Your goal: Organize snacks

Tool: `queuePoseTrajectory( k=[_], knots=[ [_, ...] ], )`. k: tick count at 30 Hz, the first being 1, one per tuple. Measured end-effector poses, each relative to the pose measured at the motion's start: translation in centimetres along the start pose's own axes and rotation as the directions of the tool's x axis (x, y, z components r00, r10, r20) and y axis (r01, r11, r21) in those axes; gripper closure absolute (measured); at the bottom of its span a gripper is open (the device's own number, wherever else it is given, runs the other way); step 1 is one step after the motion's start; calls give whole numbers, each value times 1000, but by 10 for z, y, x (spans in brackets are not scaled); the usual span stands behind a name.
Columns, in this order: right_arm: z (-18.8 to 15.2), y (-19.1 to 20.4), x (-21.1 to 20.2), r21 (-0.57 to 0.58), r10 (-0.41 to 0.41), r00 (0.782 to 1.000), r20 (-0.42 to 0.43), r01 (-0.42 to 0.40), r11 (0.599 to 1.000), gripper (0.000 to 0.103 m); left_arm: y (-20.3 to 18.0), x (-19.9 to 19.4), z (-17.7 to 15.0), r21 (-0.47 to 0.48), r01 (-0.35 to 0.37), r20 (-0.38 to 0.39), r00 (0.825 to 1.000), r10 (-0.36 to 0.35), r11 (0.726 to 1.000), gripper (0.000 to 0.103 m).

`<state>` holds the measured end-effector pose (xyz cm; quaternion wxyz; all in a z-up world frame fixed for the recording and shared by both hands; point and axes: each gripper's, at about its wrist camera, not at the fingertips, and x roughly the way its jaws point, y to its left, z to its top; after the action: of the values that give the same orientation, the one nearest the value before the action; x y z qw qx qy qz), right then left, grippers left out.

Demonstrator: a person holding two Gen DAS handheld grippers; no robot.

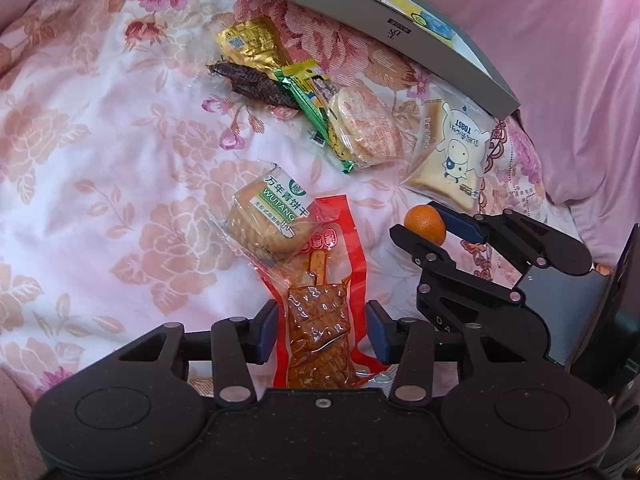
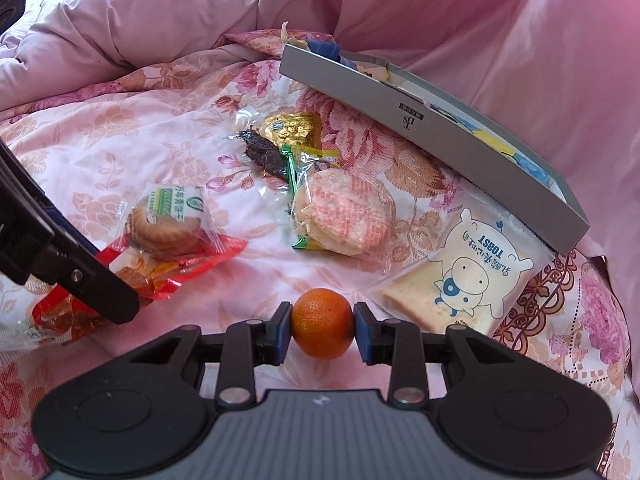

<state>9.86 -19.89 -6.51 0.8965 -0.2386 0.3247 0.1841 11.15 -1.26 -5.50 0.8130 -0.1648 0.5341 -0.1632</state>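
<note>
A red packet of brown dried tofu (image 1: 320,320) lies on the flowered bedspread (image 1: 100,160). My left gripper (image 1: 326,332) is shut on the packet, its blue pads against the crumpled wrapper's sides; one of its fingers (image 2: 100,292) shows over the packet (image 2: 168,272) in the right wrist view. My right gripper (image 2: 322,330) is shut on a small tangerine (image 2: 322,324), just above the bedspread. From the left wrist it appears at right (image 1: 420,224), with the tangerine (image 1: 426,224). A packet of round biscuits (image 1: 272,220) rests on the red packet's far end.
Further back lie a toast packet (image 2: 468,276), a rice-cracker packet (image 2: 344,216), a green packet (image 1: 316,108), a gold packet (image 1: 252,44) and a dark snack (image 1: 256,80). A flat grey box (image 2: 440,128) lies behind them. A pink quilt (image 2: 500,40) is bunched around.
</note>
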Motion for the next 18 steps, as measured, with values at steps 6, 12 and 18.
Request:
queuePoseTrajectory(
  k=[6, 12, 18],
  knots=[
    [1, -1, -1, 5, -3, 1000, 4, 2, 1000, 66, 7, -4, 2, -56, 39, 22, 999, -38, 998, 58],
    [1, -2, -1, 11, -11, 1000, 13, 11, 1000, 66, 4, -8, 3, -62, 127, 42, 991, -124, 990, 58],
    [1, -7, -2, 25, -32, 999, 23, 31, 999, 66, 5, -13, 3, -73, 190, 82, 979, -184, 979, 58]
  ],
)
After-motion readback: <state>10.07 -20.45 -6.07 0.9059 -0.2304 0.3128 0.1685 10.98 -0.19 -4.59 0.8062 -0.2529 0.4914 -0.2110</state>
